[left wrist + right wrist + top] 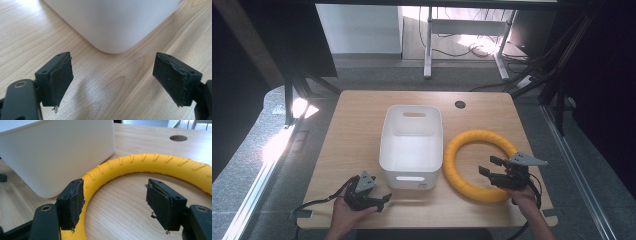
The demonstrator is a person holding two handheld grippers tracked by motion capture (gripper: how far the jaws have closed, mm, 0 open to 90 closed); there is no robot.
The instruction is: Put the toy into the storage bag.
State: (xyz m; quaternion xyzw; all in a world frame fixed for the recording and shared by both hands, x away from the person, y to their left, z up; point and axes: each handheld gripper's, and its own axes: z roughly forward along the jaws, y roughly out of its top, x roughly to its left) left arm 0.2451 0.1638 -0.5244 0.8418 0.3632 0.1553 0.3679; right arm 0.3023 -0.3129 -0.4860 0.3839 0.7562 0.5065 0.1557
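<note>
Pale wooden table filling the middle of the room. Left gripper lying released by the near left corner of the white bin, gripping nothing. Yellow ring lying flat just right of the bin (apparently touching it). Right gripper hovering spread over its near arc, closer by far, likely the one to grasp.

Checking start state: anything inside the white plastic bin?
The white plastic bin looks empty from the high view: bare white floor. The strip just behind its near wall is hidden.
</note>
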